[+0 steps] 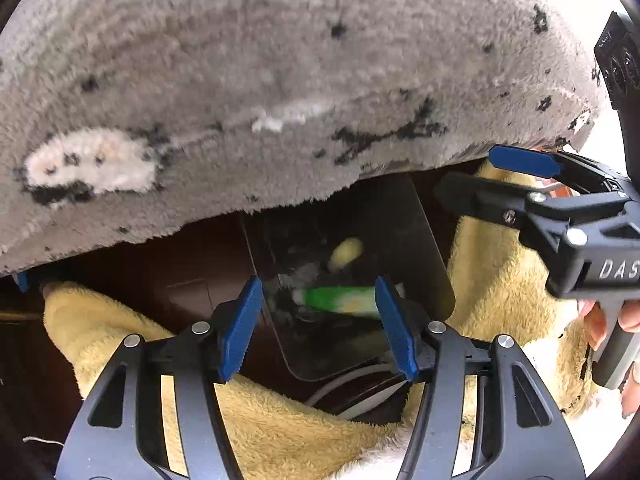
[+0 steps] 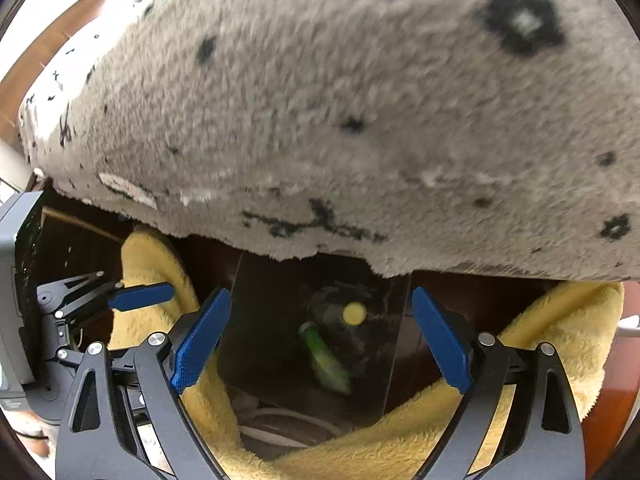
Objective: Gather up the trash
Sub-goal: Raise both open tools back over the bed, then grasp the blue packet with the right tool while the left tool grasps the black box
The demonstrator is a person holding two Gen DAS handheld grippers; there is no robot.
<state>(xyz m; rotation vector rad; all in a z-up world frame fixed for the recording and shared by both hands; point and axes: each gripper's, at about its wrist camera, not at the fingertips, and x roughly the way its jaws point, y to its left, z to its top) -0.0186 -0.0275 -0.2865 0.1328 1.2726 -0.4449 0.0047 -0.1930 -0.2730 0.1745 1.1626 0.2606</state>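
A green wrapper [image 1: 340,299] and a small yellow piece [image 1: 347,253] lie blurred inside a dark bin [image 1: 400,240] below the grey speckled rug [image 1: 260,80]. My left gripper [image 1: 318,326] is open and empty just above the bin's opening. In the right wrist view the green wrapper [image 2: 326,358] and the yellow piece [image 2: 354,313] show in the same bin [image 2: 272,320]. My right gripper [image 2: 320,342] is open and empty over it. Each gripper shows in the other's view: the right [image 1: 496,178] at the right edge, the left [image 2: 144,295] at the left edge.
A yellow fleece blanket [image 1: 280,420] wraps around the bin on both sides, also seen in the right wrist view [image 2: 560,340]. A white cable [image 2: 280,426] lies below the bin. Dark wooden floor [image 1: 180,264] lies beside it. The rug overhangs the bin's far side.
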